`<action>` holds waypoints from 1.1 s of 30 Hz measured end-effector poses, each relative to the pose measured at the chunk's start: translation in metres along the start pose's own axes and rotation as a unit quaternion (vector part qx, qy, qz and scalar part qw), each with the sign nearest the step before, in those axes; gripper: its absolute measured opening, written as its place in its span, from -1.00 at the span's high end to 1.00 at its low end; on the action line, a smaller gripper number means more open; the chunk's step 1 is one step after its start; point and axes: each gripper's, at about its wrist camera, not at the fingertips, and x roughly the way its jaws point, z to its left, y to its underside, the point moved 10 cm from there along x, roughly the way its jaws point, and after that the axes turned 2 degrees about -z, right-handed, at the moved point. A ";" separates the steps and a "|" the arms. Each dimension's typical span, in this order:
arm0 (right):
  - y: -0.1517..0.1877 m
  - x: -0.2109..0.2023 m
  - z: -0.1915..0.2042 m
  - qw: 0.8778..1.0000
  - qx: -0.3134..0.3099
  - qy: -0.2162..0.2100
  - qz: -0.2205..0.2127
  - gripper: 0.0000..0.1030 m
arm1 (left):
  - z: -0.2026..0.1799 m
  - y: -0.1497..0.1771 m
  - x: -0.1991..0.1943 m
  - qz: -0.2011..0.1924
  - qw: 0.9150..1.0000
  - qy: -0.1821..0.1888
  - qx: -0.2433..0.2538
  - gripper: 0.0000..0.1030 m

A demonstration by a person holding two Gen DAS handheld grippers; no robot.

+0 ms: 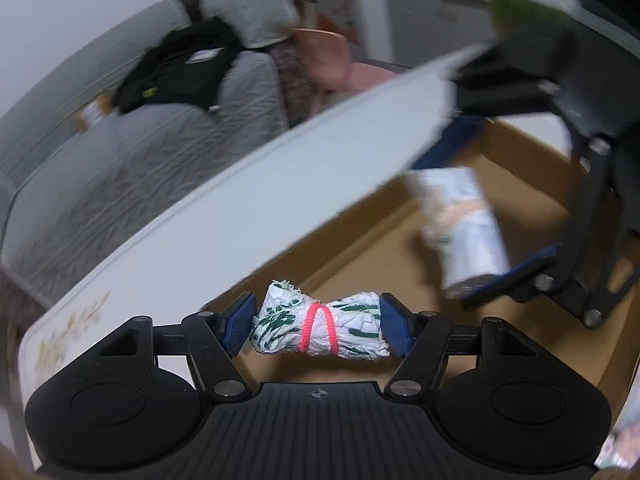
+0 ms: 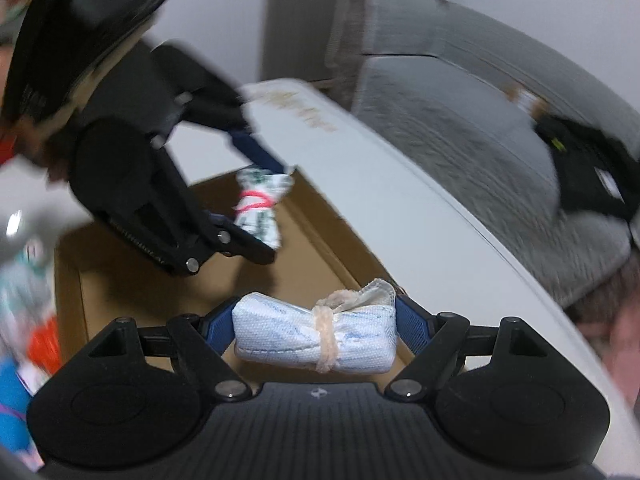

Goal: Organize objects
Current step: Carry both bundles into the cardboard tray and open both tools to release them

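My left gripper [image 1: 318, 330] is shut on a white-and-green rolled bundle [image 1: 320, 330] tied with a pink band, held crosswise between the blue pads. It hangs over an open cardboard box [image 1: 500, 200]. In the right wrist view that same bundle [image 2: 260, 204] shows in the left gripper [image 2: 260, 204], blurred, over the box [image 2: 120, 276]. My right gripper [image 2: 316, 334] is shut on a pale blue-and-white rolled bundle [image 2: 314, 338] tied with a cream band, above the box's near side. In the left wrist view the right gripper [image 1: 464, 228] and its bundle [image 1: 464, 228] appear blurred over the box.
A white table [image 1: 248, 200] runs beside the box, its edge close to both grippers. Behind it stands a grey sofa [image 1: 120, 168] with a black bag [image 1: 176, 68] on it. Colourful items [image 2: 24, 344] lie blurred at the left of the right wrist view.
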 end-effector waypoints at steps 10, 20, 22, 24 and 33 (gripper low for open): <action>-0.002 0.027 0.018 0.992 -0.107 -0.062 0.024 -0.52 | -0.008 0.018 0.024 0.030 0.999 0.032 0.026 -0.39; 0.009 0.020 0.026 0.989 -0.123 -0.082 0.030 -0.70 | -0.001 0.017 0.028 0.034 0.999 0.020 0.025 -0.69; 0.009 0.017 0.024 0.989 -0.123 -0.076 0.032 -0.74 | 0.000 0.015 0.025 0.036 0.999 0.019 0.022 -0.70; 0.011 0.009 0.024 0.990 -0.114 -0.074 0.027 -0.83 | 0.002 0.011 0.022 0.036 0.999 0.014 0.012 -0.78; 0.017 -0.014 0.017 0.996 -0.062 -0.044 0.041 -0.84 | 0.000 0.006 -0.001 0.037 0.998 -0.003 -0.048 -0.88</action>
